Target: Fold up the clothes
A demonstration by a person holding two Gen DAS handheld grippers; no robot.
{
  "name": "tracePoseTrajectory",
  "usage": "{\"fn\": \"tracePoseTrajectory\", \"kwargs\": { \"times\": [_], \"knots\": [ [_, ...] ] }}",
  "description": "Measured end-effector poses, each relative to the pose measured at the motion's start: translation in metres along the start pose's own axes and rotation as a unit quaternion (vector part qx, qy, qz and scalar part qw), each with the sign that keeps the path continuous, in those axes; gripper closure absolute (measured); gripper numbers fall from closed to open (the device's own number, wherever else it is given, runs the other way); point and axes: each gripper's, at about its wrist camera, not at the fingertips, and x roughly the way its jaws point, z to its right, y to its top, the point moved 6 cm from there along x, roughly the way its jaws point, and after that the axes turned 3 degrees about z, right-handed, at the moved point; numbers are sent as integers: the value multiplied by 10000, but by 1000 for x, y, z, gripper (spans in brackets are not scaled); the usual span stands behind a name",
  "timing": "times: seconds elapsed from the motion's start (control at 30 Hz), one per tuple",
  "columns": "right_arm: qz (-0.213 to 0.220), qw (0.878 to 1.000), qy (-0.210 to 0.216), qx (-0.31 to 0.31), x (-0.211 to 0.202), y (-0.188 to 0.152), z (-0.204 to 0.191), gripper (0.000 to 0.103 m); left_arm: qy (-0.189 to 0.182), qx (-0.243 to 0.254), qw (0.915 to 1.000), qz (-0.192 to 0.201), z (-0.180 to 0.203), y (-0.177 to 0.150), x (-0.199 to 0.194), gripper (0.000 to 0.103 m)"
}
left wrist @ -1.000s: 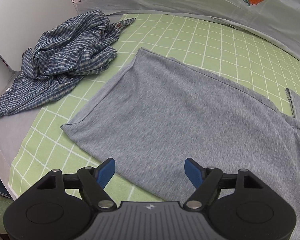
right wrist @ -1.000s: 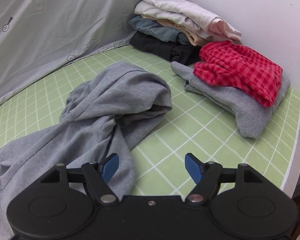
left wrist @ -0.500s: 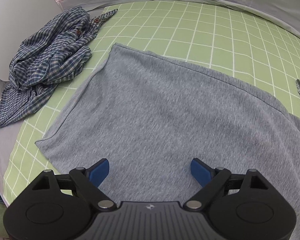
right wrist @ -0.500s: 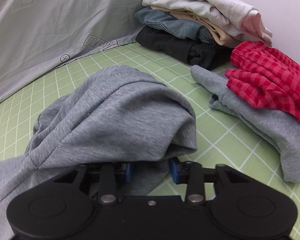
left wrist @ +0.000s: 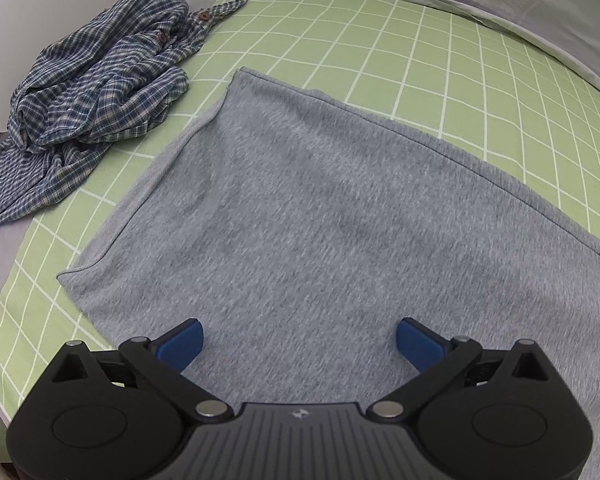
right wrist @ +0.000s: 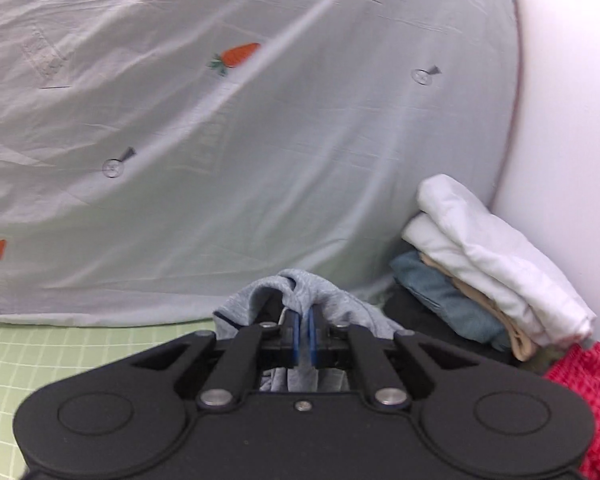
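A: Left wrist view first. Left hand-held gripper (left wrist: 298, 344) just been opening, now spread wide, nothing between the pads, hovering over the near part of the grey hoodie (left wrist: 340, 216). Hoodie spread flat on the green checked sheet (left wrist: 440, 64), hem to the left, plaid shirt (left wrist: 96, 92) crumpled at far left.

B: Handling?

A: Soft, limp knit, probably light but floppy; likely to sag and drag, not hold a crease. Best taken at the hem corner or side edge, near left, pinching both layers.

B: Right wrist view?

A: Right hand-held gripper (right wrist: 304, 336) just been closing, now clamped on a bunch of the same grey fabric (right wrist: 300, 296), raised off the sheet, cloth draping over both fingers. Folded stack (right wrist: 492, 264) at far right, red checked piece (right wrist: 588, 392) nearer, carrot-print cloth (right wrist: 240, 140) behind.

B: Risk?

A: Thin pinch of a bunched fold; could slip if tugged hard. Gentle lift advised.
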Motion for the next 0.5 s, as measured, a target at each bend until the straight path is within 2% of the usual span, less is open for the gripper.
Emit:
{"fn": "tracePoseTrajectory", "kwargs": {
  "times": [0.1, 0.13, 0.17, 0.23, 0.27, 0.3, 0.4, 0.5],
  "knots": [
    [-894, 9924, 833, -131, 16, -40, -45, 95, -8, 13, 10000, 28, 0, 0, 0, 0],
    [-1358, 9855, 983, -274, 20, -62, -59, 96, -31, -10, 10000, 9, -1, 0, 1, 0],
    [-1643, 9808, 969, -418, 19, -81, -66, 96, -49, -30, 10000, -11, -2, 0, 1, 0],
    [-1562, 9826, 870, -513, 0, -91, -66, 84, -53, -67, 10000, -27, -2, 0, 1, 0],
    [-1521, 9834, 821, -561, -9, -96, -66, 69, -46, -68, 10000, -16, -2, 0, 1, 0],
    [-1480, 9841, 770, -608, -18, -102, -66, 63, -34, -61, 10000, 4, -1, -1, 1, 0],
    [-1379, 9863, 517, -747, -29, -104, -52, 63, -19, -42, 10000, 24, -1, -1, 1, 0],
    [-1516, 9856, 279, -688, -23, -112, -29, 58, -20, -7, 10000, 3, 0, 0, 1, 0]
  ]
}}
